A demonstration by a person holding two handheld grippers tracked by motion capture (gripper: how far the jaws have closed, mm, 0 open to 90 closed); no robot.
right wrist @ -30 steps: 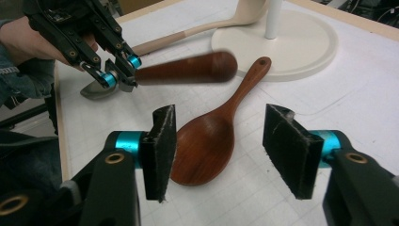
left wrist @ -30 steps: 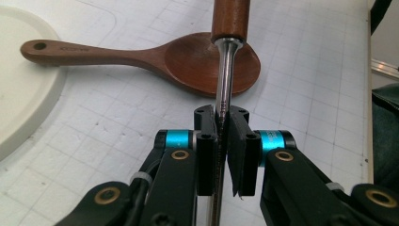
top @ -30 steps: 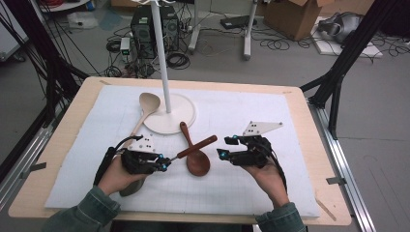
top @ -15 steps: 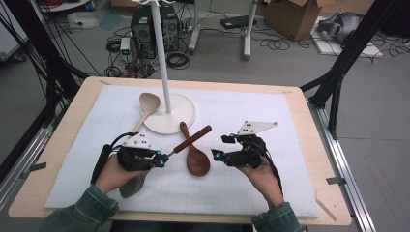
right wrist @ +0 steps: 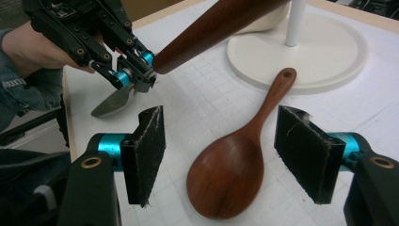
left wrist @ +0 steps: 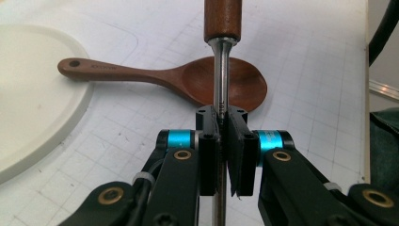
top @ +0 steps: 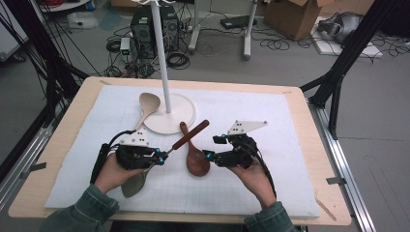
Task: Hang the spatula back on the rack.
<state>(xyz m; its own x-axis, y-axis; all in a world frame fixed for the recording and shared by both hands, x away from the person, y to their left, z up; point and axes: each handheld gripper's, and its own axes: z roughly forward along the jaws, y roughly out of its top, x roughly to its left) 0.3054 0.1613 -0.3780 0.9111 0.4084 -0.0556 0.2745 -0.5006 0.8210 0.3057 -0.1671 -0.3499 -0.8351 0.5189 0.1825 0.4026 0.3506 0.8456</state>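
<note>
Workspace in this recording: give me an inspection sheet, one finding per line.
Surface: white gridded mat on a wooden table.
Job's things: metal spatula with brown handle, clamped at its shaft; dark wooden spoon lying flat.
Clutter: pale wooden spoon leaning on the white stand base.
Grippers: left gripper shut on the spatula; right gripper open over the dark spoon's bowl.
Cables: black cable at the left wrist.
Surroundings: computer tower, cardboard box, floor cables.

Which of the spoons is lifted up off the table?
The metal spatula with the dark wooden handle: the left gripper pinches its metal shaft and holds it up. The dark wooden spoon and the pale wooden spoon both lie flat.
</note>
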